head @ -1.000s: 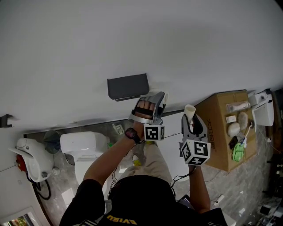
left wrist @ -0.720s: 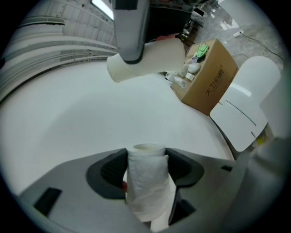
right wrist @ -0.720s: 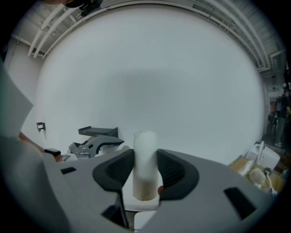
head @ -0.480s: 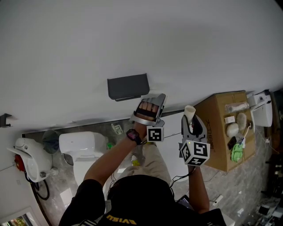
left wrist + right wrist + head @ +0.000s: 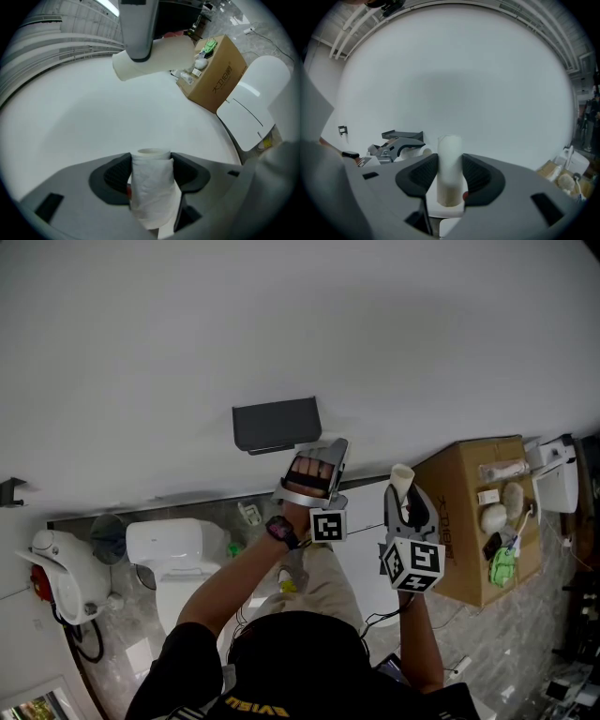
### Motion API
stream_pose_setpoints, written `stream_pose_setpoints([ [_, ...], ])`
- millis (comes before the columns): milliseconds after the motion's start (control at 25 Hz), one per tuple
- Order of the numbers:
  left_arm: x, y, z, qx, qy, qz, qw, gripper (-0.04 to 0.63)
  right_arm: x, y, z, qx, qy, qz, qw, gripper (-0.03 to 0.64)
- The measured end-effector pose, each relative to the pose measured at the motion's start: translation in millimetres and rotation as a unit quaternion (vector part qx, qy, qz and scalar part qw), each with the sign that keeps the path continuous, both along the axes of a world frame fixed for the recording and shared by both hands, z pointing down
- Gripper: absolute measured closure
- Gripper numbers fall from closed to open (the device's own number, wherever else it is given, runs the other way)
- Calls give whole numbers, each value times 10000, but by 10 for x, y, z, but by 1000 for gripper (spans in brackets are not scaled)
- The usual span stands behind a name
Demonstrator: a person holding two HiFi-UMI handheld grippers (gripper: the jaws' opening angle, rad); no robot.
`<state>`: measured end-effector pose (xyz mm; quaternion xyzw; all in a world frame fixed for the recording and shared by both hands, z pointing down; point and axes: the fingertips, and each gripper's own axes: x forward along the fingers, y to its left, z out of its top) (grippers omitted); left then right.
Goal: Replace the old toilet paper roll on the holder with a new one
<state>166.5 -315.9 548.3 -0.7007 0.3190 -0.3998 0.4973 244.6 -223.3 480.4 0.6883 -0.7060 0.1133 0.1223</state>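
A white toilet (image 5: 173, 554) stands on the floor far to the left of both grippers and lower than them. On the white wall hangs the dark grey box-shaped paper holder (image 5: 277, 425), just above the tip of the left gripper (image 5: 319, 452) and a little to its left. The jaws of this gripper are closed part way on a white roll of toilet paper (image 5: 151, 187). The black pads (image 5: 115, 176) press on both sides of the roll, and its open end points forward, away from the camera. In the right gripper view, the roll is under the right end of the holder and close to it. I cannot tell if the roll touches the holder.

The right gripper (image 5: 408, 498) is to the right of the left one, apart from it and at nearly the same height. Its jaws are closed more narrowly on a pale cardboard tube (image 5: 450, 154), an empty core with no paper on it. The tube stands upright between the pads, and its upper end rises above them. To the right of this gripper, near it, a brown cardboard box (image 5: 469, 512) stands on the floor, with several small objects lying on its top.
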Motion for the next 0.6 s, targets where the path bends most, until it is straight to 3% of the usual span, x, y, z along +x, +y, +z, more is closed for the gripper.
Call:
stream_pose_setpoints([
  [600,-293,-101,105,-83,1,-252,9996,328,-111,-22,4,-7,31,-80,10000,449],
])
